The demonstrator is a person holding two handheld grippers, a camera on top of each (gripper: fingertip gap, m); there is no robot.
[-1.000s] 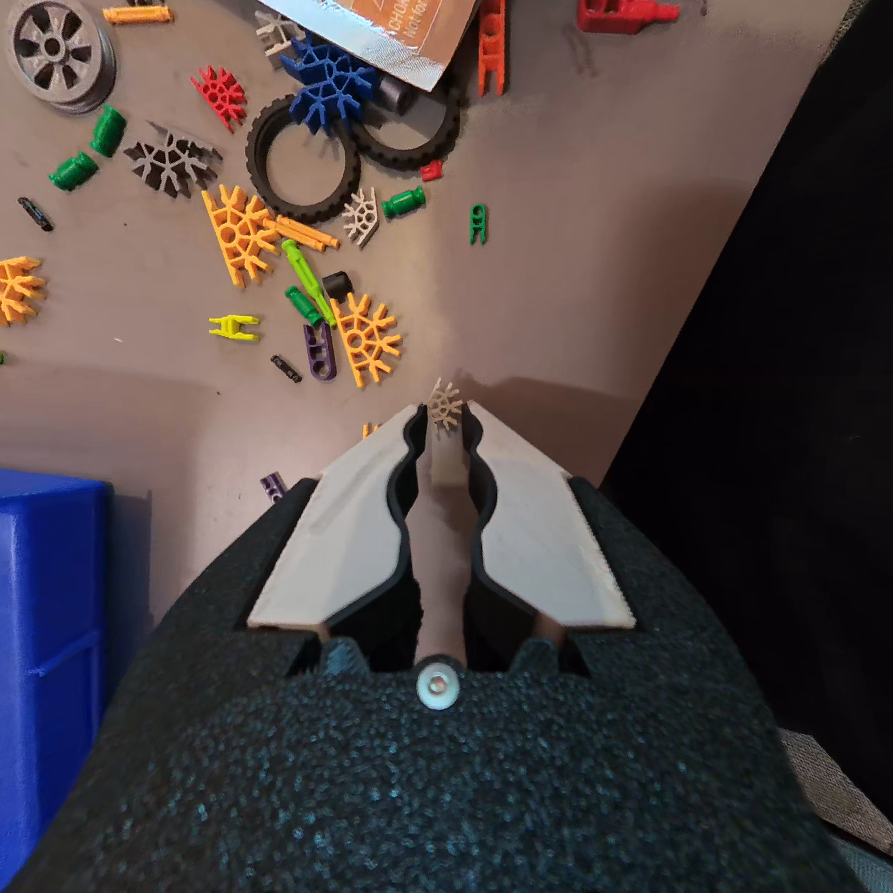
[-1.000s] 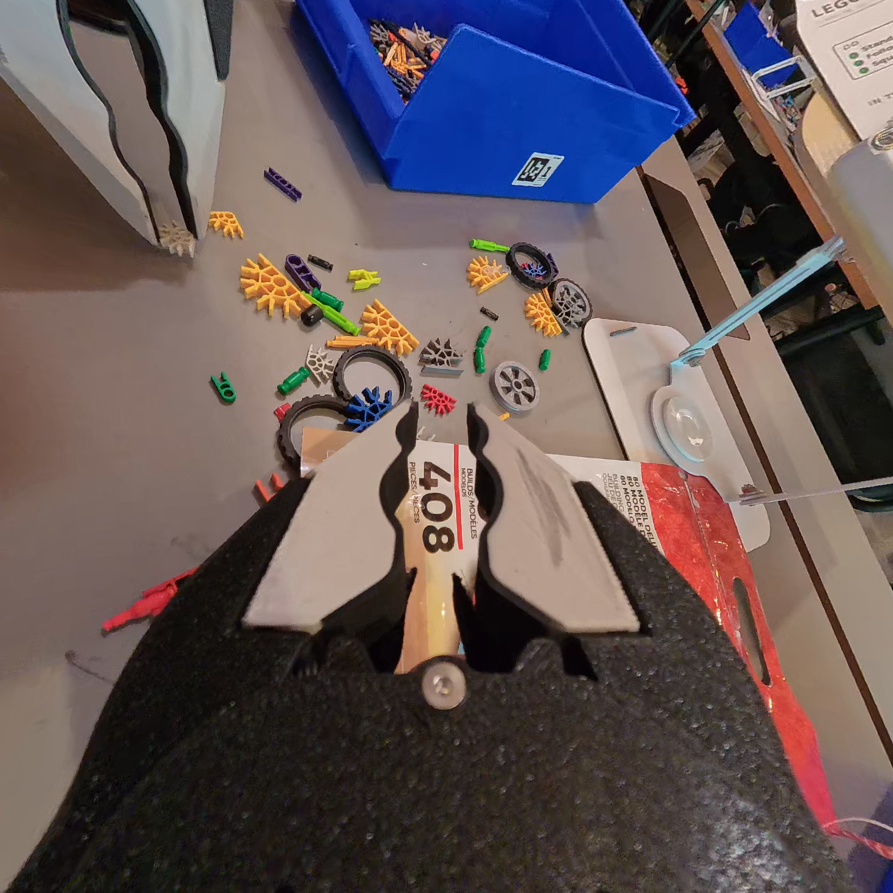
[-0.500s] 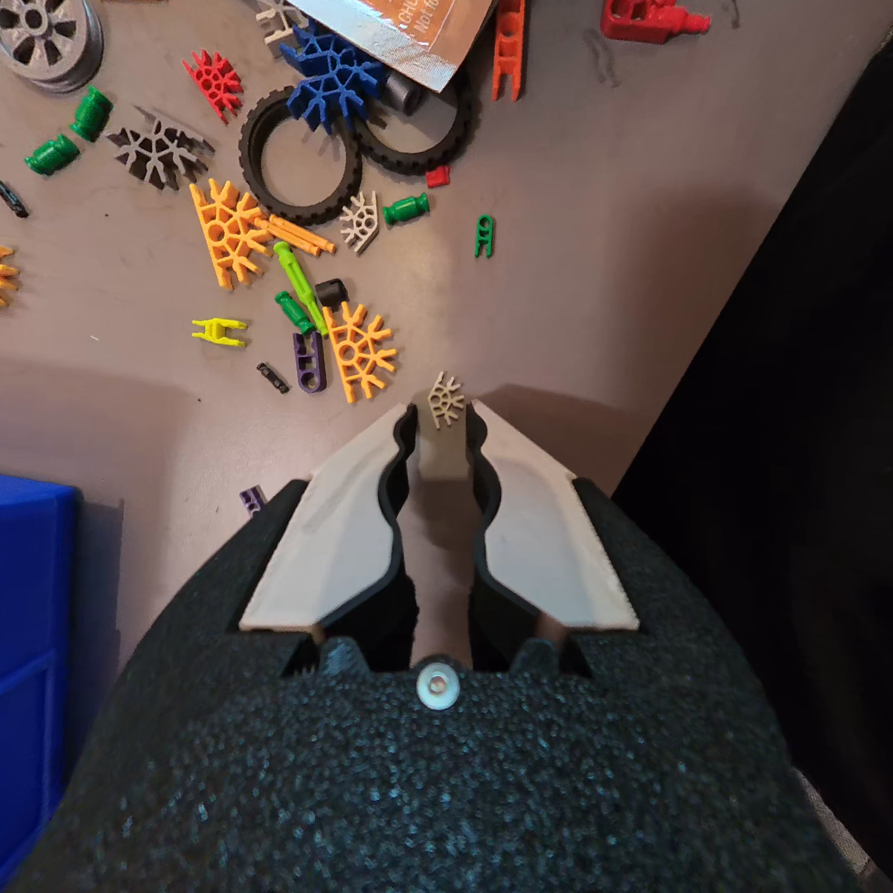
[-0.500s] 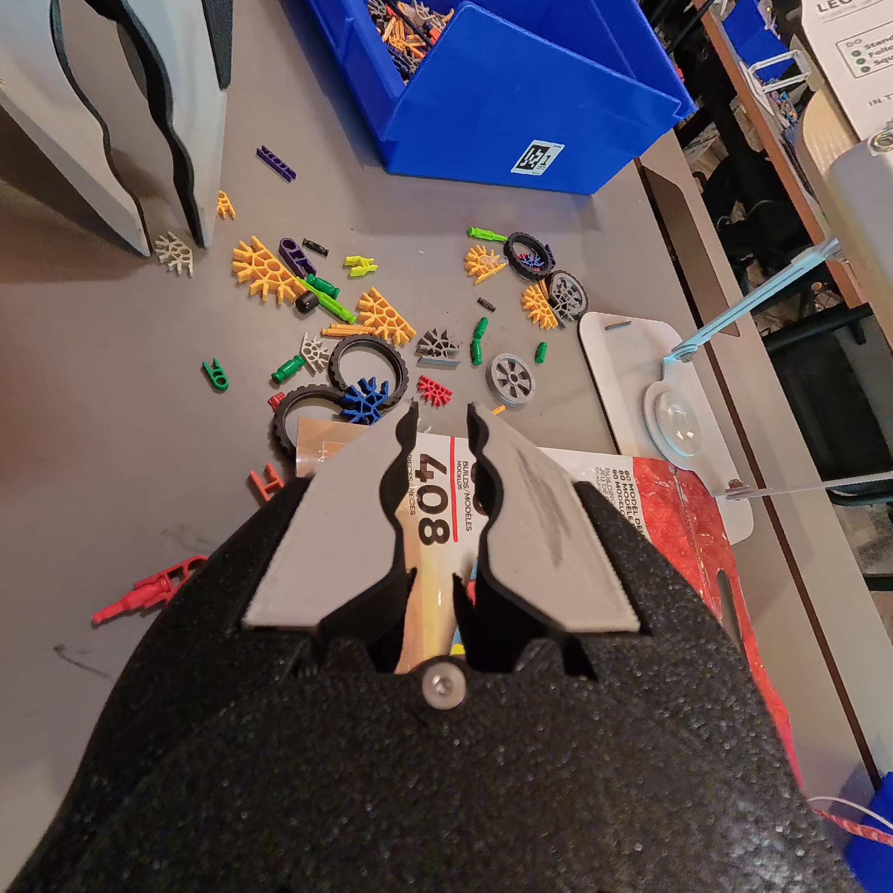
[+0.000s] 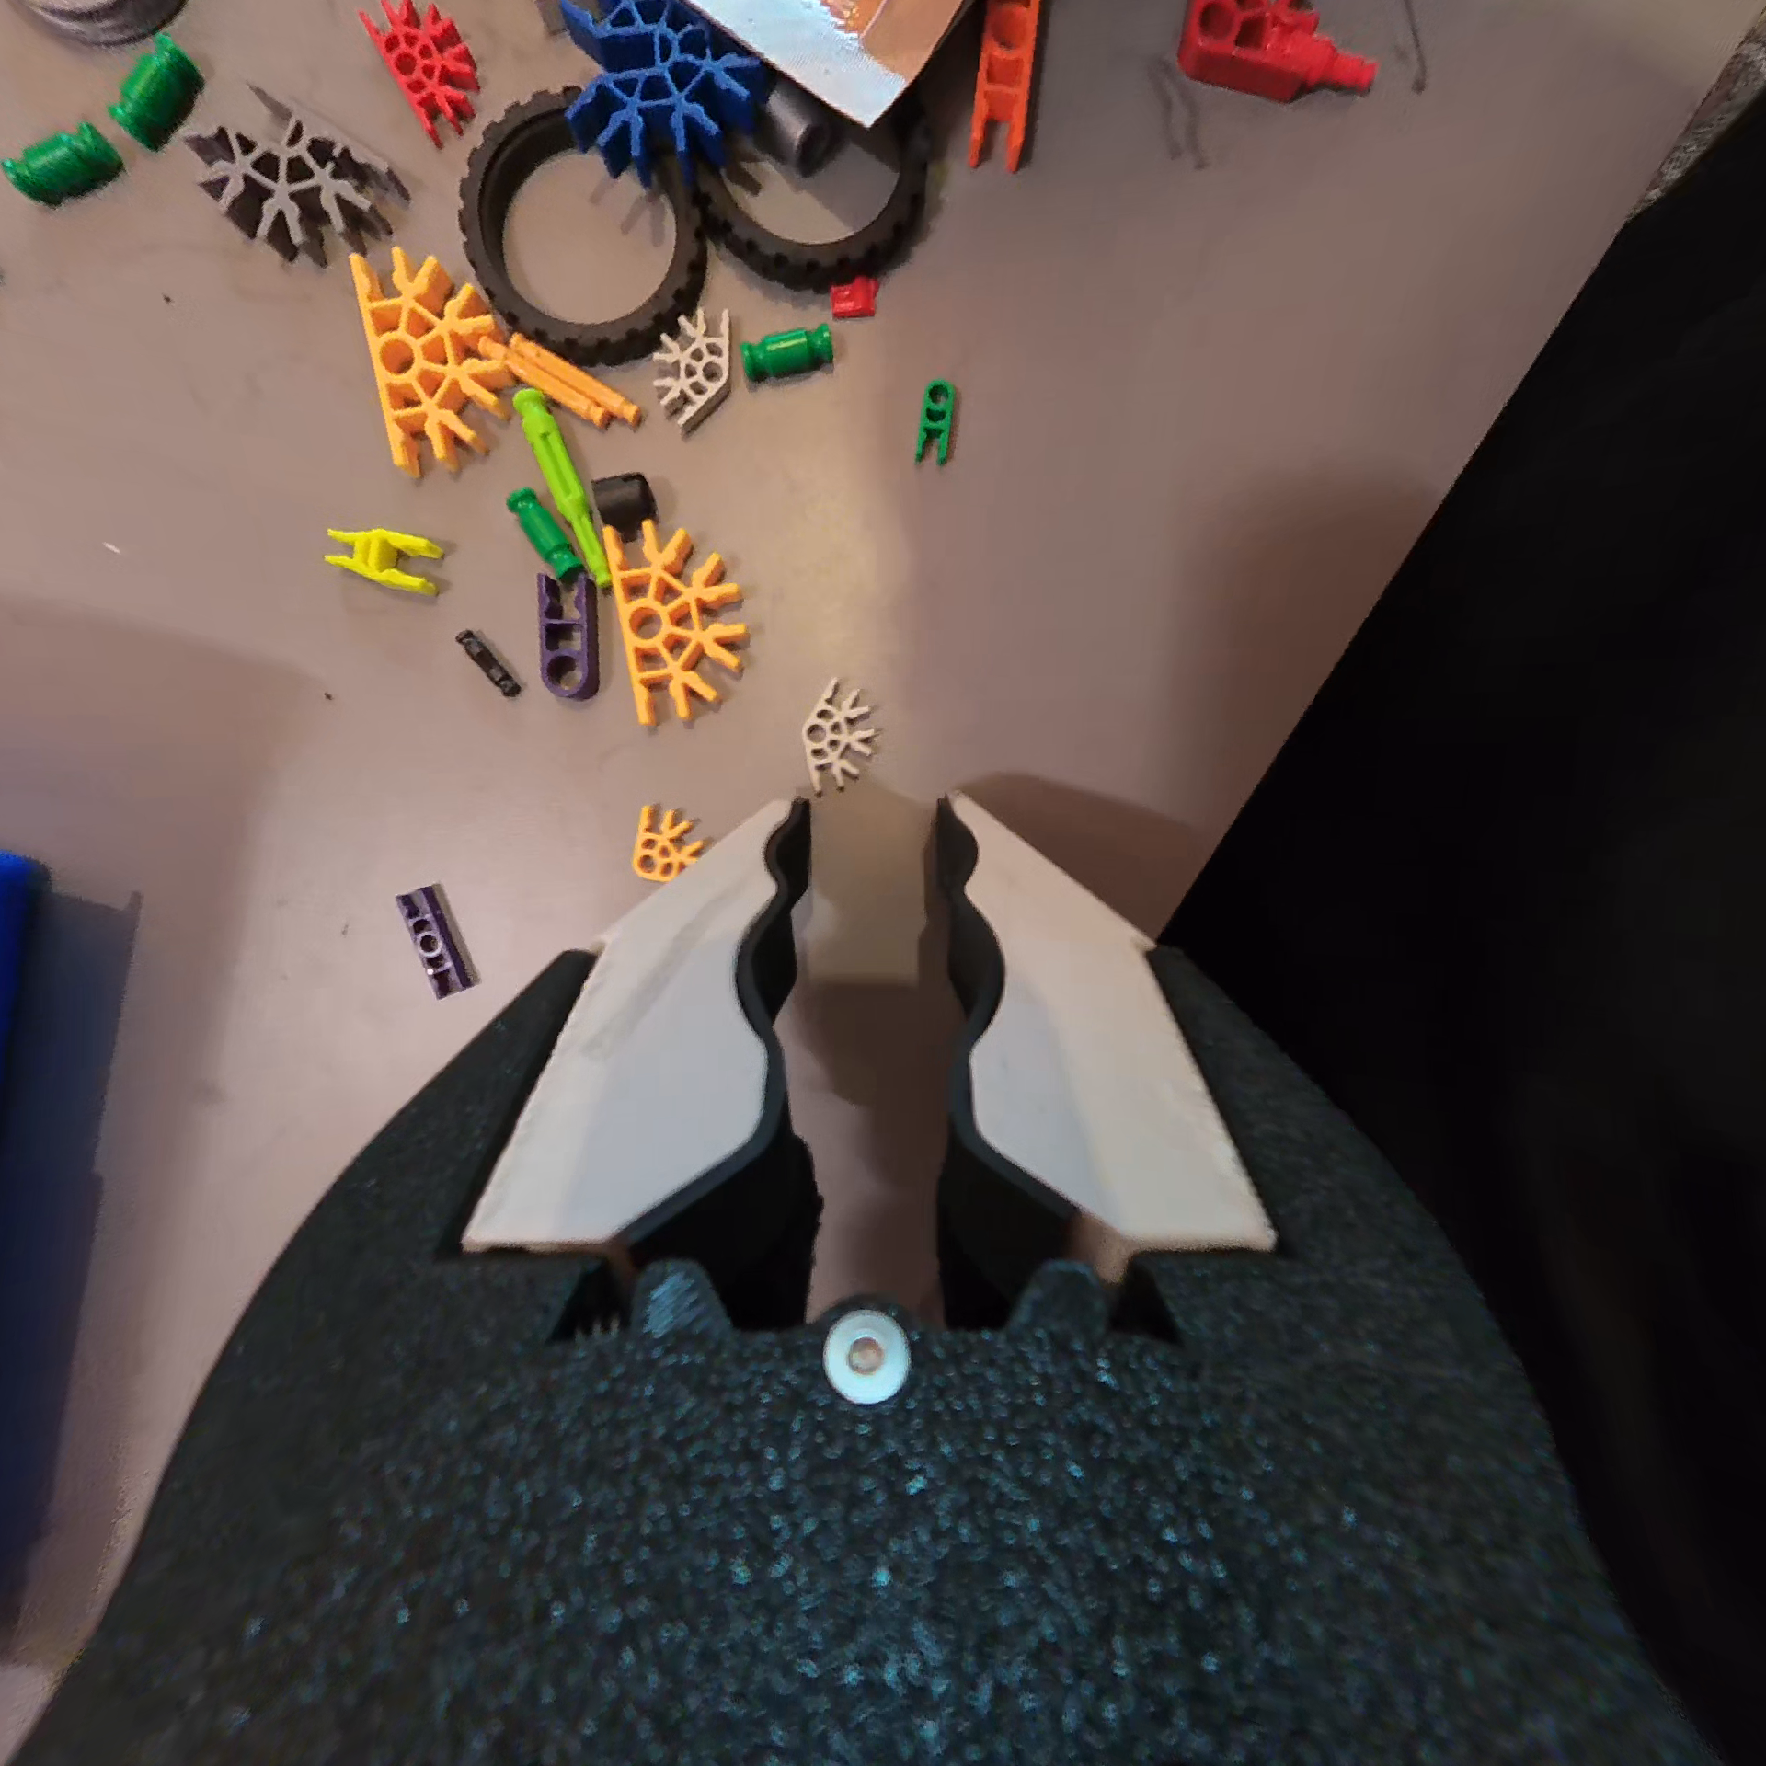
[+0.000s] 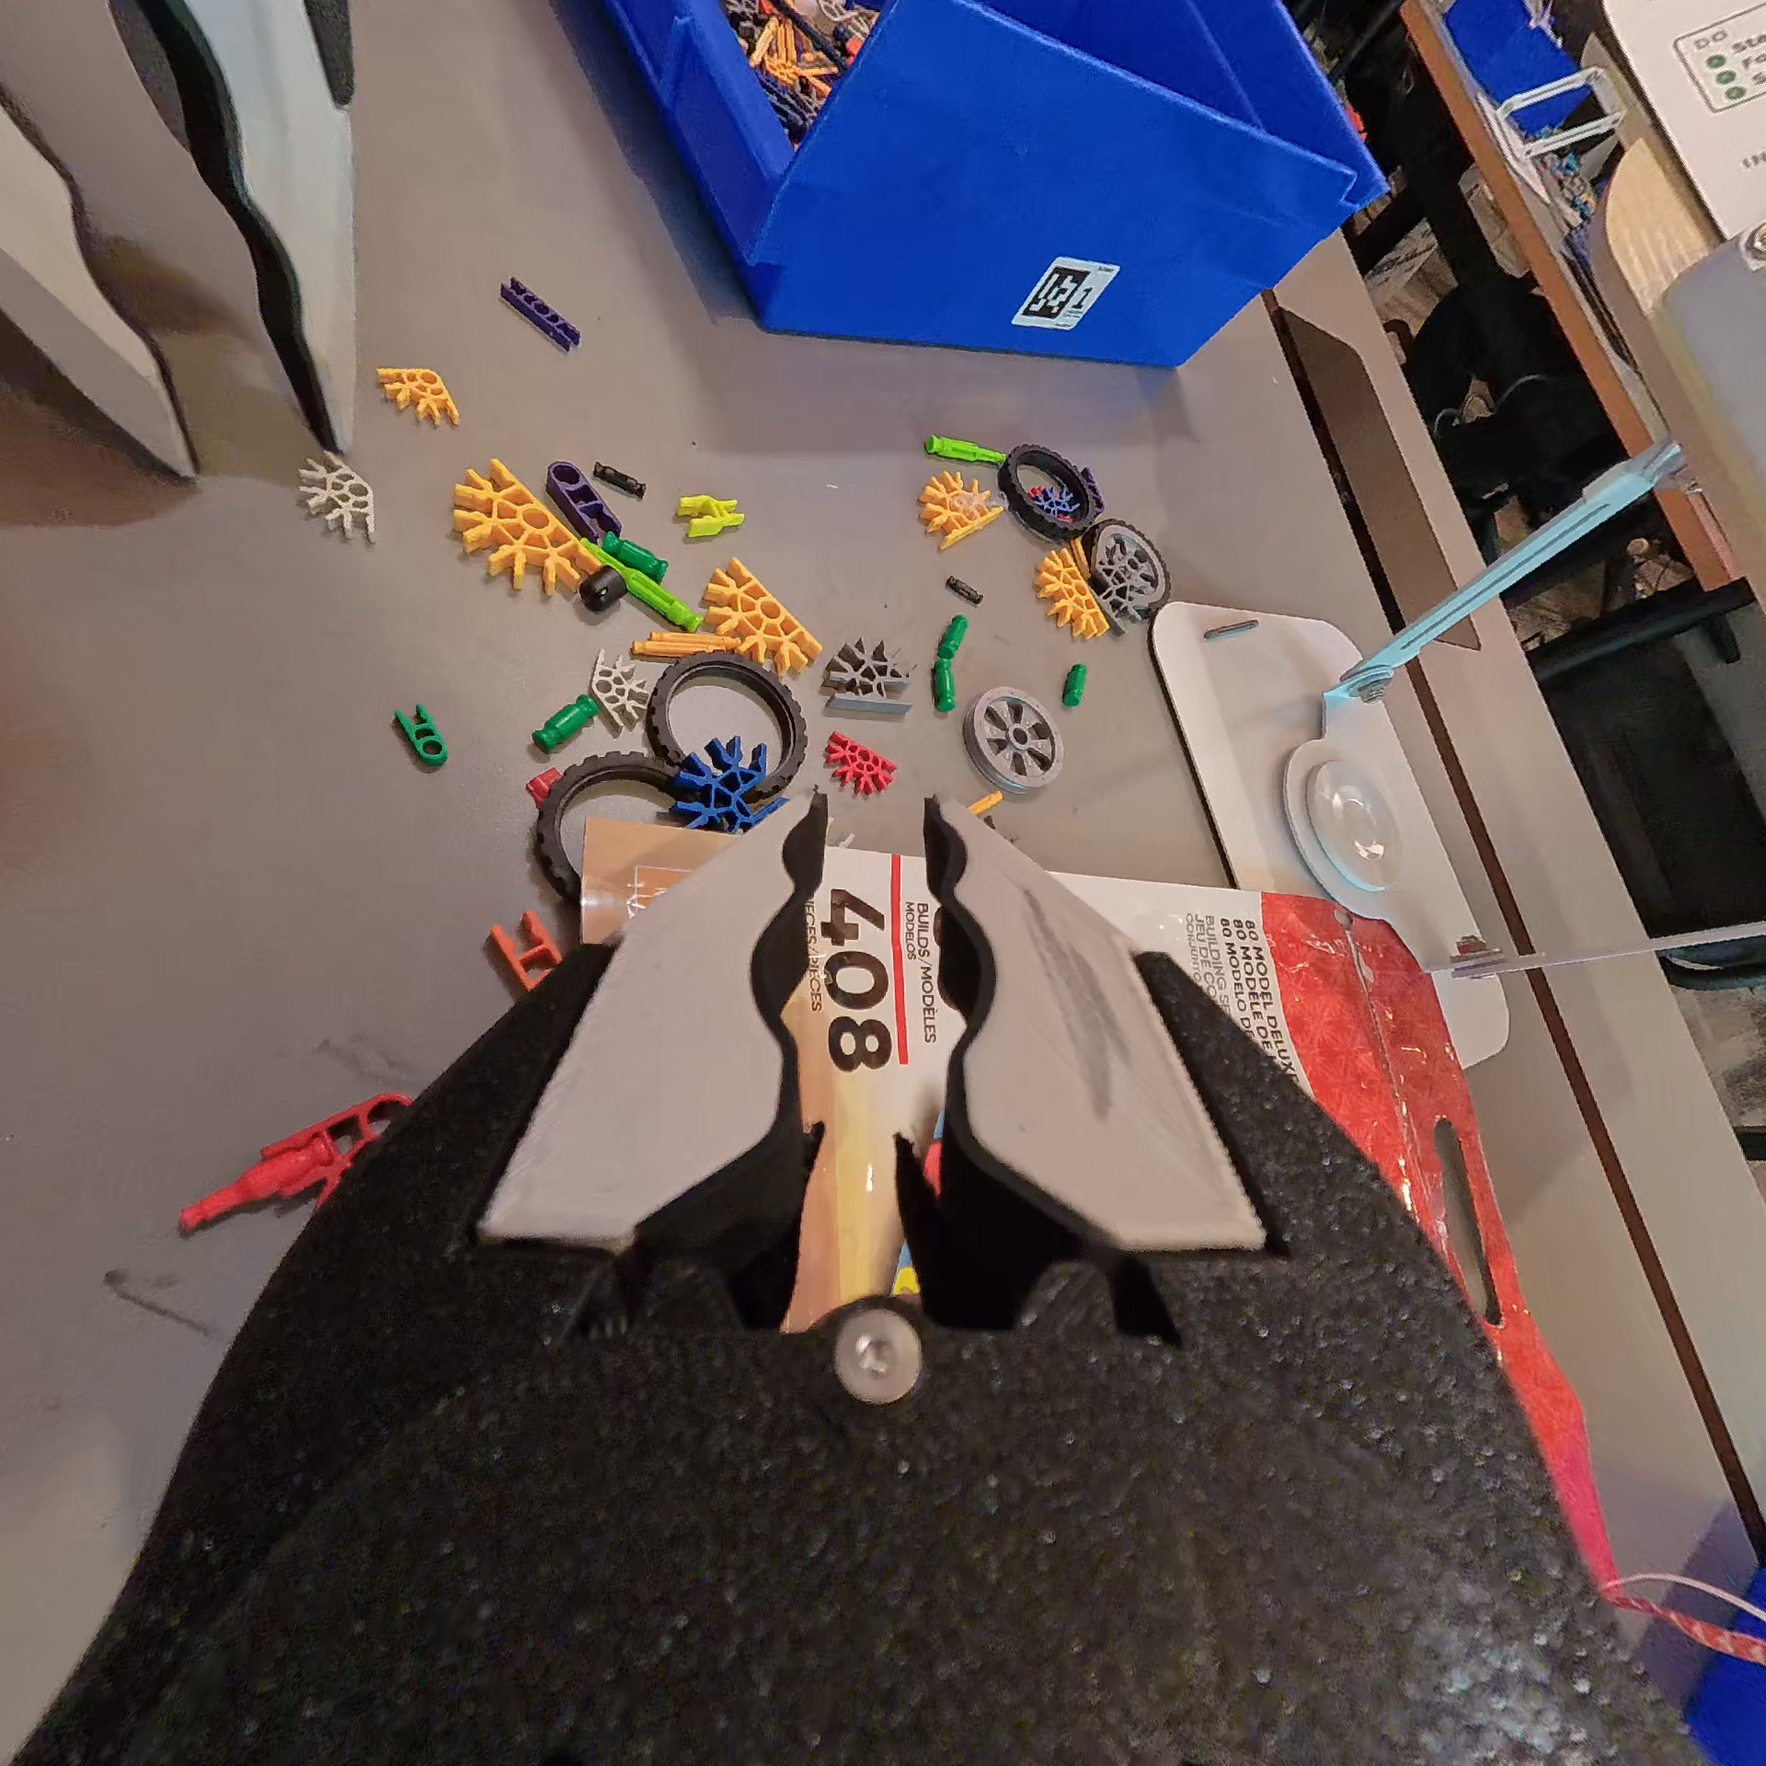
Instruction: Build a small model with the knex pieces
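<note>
My left gripper (image 5: pixel 872 812) is open and empty above the grey table. A small white fan-shaped connector (image 5: pixel 836 736) lies on the table just beyond its fingertips, apart from them; it also shows in the right wrist view (image 6: pixel 336 495) beside the left gripper's fingers (image 6: pixel 277 220). A small orange connector (image 5: pixel 661 843) lies by the left fingertip. My right gripper (image 6: pixel 868 812) is open and empty, held above a red and white printed bag (image 6: pixel 1290 965). Loose toy building pieces lie ahead of it: a blue connector (image 6: pixel 721 779), black tyres (image 6: pixel 726 709), a red connector (image 6: pixel 860 762).
A blue bin (image 6: pixel 1003 182) holding several pieces stands at the back. A white board (image 6: pixel 1242 688) with a clear dome lies at the right. Orange connectors (image 5: pixel 669 621), green rods (image 5: pixel 786 354), a grey wheel (image 6: pixel 1013 739) and a red piece (image 6: pixel 296 1156) are scattered. The table edge (image 5: pixel 1433 535) runs to the right. The tips of one gripper are about 15 centimetres away from the tips of the other. The blue connector (image 6: pixel 721 779) is about 5 centimetres from my right fingertips and 12 centimetres from my left. It turns up in the left wrist view (image 5: pixel 663 88) as well.
My left gripper opened, let go of the white fan-shaped connector and drew back; the piece now lies on the table beyond its tips. My right gripper shifted slightly over the bag.
</note>
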